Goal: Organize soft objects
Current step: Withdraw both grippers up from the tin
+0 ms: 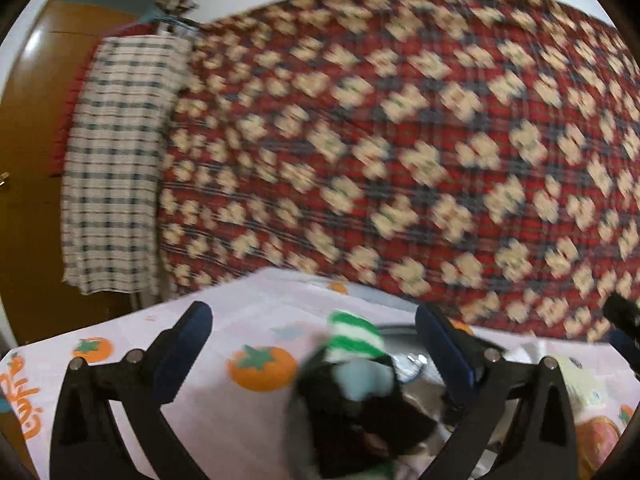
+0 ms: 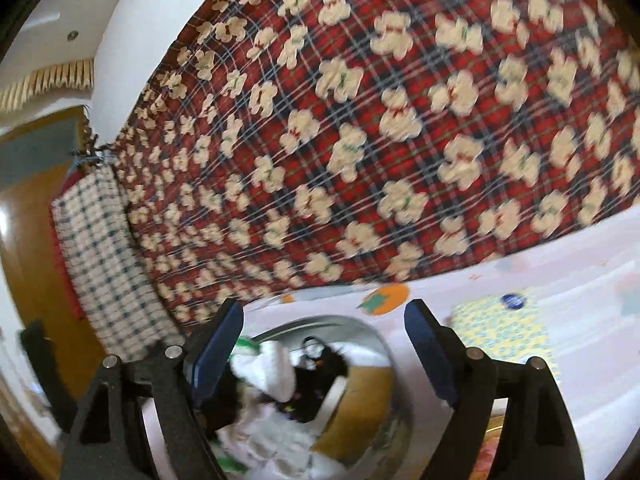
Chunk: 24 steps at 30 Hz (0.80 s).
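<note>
Well, backdrop: a red plaid bear-print blanket fills the upper frame of both my views.
Bench: the pale orange-print cloth spreads along the bottom.
Bowl: a steel bowl, lower centre, right view.
Soft objects: a green-striped sock and black and white socks piled in it.
Left claw: my jaws apart, nothing gripped.
Right claw: apart, pads clear.
</note>
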Each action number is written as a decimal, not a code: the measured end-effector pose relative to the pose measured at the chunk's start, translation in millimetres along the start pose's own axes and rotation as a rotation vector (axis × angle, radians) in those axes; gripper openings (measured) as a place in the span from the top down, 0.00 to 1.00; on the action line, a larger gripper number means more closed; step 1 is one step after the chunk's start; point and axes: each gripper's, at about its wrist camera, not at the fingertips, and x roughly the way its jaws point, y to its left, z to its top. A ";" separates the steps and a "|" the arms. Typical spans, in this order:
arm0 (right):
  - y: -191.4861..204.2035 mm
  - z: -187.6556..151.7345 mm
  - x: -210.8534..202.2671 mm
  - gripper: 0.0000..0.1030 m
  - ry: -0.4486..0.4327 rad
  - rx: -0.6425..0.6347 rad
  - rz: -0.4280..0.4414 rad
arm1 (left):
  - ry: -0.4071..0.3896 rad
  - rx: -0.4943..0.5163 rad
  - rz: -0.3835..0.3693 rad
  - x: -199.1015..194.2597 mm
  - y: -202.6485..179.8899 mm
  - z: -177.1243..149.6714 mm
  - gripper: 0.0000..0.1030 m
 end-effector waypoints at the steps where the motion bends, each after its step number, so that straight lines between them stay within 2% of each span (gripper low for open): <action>1: 2.3 -1.3 -1.4 0.16 -0.017 -0.017 -0.027 | -0.011 -0.023 0.021 -2.0 7.0 -0.4 0.00; 2: 5.7 -2.8 -4.0 0.10 -0.036 -0.038 -0.056 | -0.010 -0.036 0.034 -3.2 11.2 -1.5 0.00; 4: 9.3 -4.1 -7.8 0.06 -0.061 -0.063 -0.088 | 0.004 -0.048 0.043 -3.0 14.4 -4.6 0.00; 8: 15.2 -11.5 -13.5 0.06 -0.111 -0.091 -0.139 | 0.031 0.021 0.001 -4.2 -0.2 -11.3 0.00; 12: 25.0 -18.0 -11.2 0.06 -0.110 -0.153 -0.167 | 0.018 0.104 -0.017 -11.6 -18.9 -17.0 0.00; 15: 31.2 -24.4 -12.1 0.06 -0.119 -0.194 -0.181 | 0.042 0.132 -0.034 -12.5 -25.9 -20.5 0.00; 20: 34.1 -31.9 -14.3 0.06 -0.152 -0.210 -0.204 | 0.132 0.098 -0.057 -7.7 -23.9 -25.2 0.00; 24: 35.3 -35.9 -10.9 0.06 -0.135 -0.239 -0.235 | 0.127 0.053 -0.027 -8.9 -16.8 -26.8 0.00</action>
